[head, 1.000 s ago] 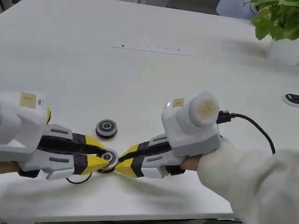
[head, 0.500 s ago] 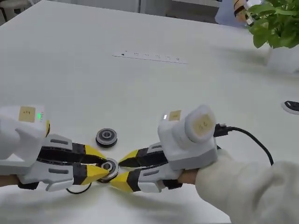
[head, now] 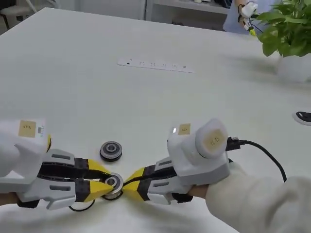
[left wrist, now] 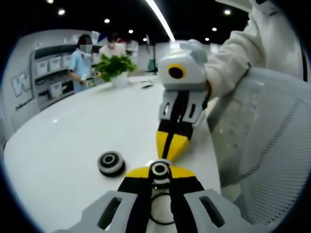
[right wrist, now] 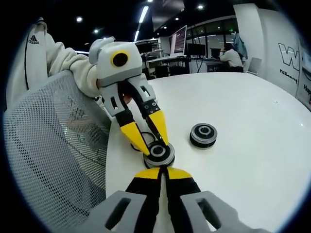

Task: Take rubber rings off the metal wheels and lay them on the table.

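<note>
My left gripper is shut on a small metal wheel near the table's front edge; it holds that wheel between its yellow tips. My right gripper faces it from the right. It is shut, its tips pinched on the black rubber ring at the wheel's near rim. A second wheel with its ring on lies flat just behind. One loose rubber ring lies on the table under the left gripper.
A white power strip lies across the middle of the table. A potted plant stands at the back right, with a black object at the right edge. The right gripper's cable trails right. A mesh chair is close by.
The camera has tilted, so everything sits lower in the picture. The right gripper's jaws have drawn together at the wheel's rim. The left gripper has kept its hold on the wheel.
</note>
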Available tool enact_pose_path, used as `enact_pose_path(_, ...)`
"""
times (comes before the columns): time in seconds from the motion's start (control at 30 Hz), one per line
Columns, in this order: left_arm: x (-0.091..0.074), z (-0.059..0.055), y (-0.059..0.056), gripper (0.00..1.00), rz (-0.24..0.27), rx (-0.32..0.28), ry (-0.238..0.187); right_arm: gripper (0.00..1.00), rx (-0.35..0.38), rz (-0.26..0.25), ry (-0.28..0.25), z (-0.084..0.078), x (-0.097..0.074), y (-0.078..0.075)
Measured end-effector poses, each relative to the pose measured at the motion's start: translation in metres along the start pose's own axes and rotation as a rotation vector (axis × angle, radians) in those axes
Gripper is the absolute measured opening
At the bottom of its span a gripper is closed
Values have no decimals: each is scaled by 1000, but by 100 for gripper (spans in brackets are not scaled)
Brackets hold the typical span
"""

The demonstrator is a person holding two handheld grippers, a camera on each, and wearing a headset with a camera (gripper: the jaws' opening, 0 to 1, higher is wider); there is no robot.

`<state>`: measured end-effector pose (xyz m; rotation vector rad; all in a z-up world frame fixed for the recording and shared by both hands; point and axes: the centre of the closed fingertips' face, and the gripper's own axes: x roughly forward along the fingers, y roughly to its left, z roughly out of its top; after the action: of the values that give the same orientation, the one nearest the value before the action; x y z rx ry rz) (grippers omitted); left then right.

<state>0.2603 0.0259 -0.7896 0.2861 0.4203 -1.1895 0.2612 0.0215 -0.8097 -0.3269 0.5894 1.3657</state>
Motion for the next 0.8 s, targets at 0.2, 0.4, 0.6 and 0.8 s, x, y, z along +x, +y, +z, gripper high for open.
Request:
enact_pose_path(0.2, 0, 0, 0, 13, 2, 5, -2, 0, 146, -9, 24, -1, 0, -4)
enact_pose_path(0.4, 0, 1, -1, 13, -2, 11, -7, 0, 308, 1, 18, -2, -3, -5)
enact_pose_path(0.6, 0, 1, -2, 13, 1, 9, -9, 0, 375, 12, 9, -2, -5, -5)
enact_pose_path(0.8, 0, 0, -2, 13, 4, 12, -11, 0, 456, 21, -45, 7, -9, -8)
